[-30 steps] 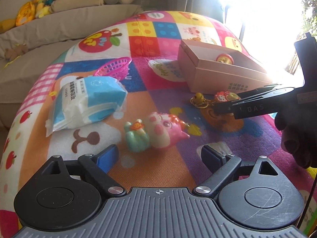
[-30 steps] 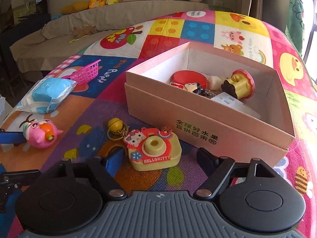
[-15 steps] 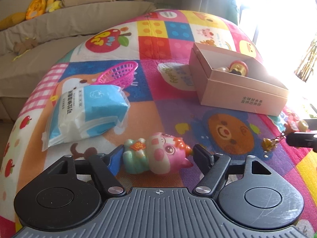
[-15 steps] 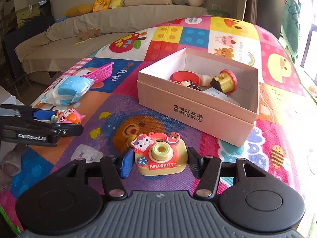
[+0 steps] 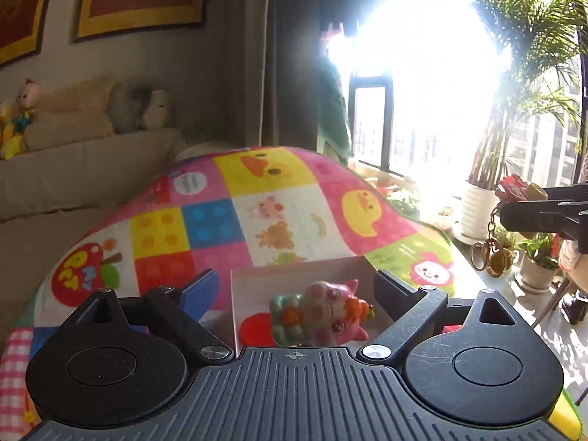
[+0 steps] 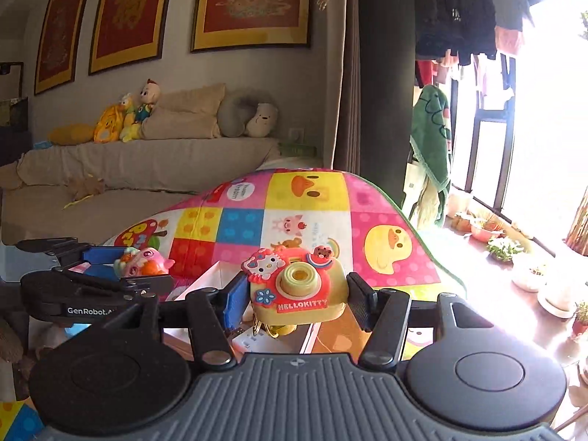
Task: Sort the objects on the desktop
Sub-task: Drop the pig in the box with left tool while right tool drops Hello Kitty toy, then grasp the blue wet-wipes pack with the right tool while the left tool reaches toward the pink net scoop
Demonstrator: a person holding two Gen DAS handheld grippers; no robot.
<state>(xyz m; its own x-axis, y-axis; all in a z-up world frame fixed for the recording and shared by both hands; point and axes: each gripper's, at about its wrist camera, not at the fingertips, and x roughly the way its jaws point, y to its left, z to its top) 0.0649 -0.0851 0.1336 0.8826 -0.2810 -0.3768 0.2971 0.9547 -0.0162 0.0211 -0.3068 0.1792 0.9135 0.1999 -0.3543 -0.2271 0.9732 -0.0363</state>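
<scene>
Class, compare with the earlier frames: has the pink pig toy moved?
Yes. The pink pig toy has left the mat and now sits over the open box, between the left gripper's open fingers.

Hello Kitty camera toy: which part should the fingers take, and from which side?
Take the camera toy by its two flat end walls, fingers spanning its width, coming in level from the lens side. The right gripper is shut on it that way. The front is lumpy with lens and charms, and the key chain hangs below, so other pinches look worse.
</scene>
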